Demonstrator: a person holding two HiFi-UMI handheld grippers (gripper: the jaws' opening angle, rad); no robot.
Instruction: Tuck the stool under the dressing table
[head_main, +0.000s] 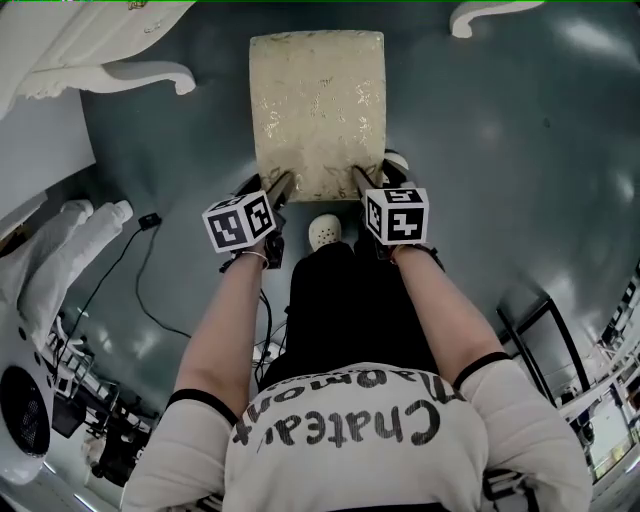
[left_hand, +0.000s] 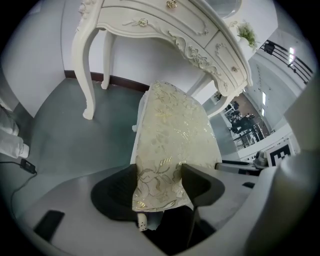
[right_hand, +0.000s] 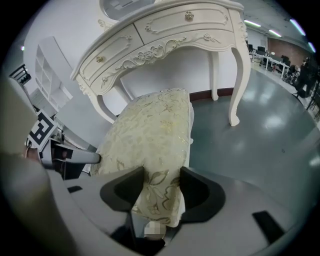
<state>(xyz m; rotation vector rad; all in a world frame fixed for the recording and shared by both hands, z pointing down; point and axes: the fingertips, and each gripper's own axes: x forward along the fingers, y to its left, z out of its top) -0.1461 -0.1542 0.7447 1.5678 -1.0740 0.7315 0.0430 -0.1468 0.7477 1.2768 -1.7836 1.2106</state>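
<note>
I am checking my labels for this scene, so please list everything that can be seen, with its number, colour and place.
stool: one, cream cushion with gold flowers, on the floor before the dressing table
dressing table: one, white, carved, beyond the stool
floor: one, grey-green, shiny
plug: one, black, with a thin cable, on the floor at the left
shoe: one, white, just behind the stool
left gripper: one, grey with dark jaws, closed on the stool's near left corner
right gripper: one, same colours, closed on the near right corner
arms: two, bare, reaching forward to the grippers
</note>
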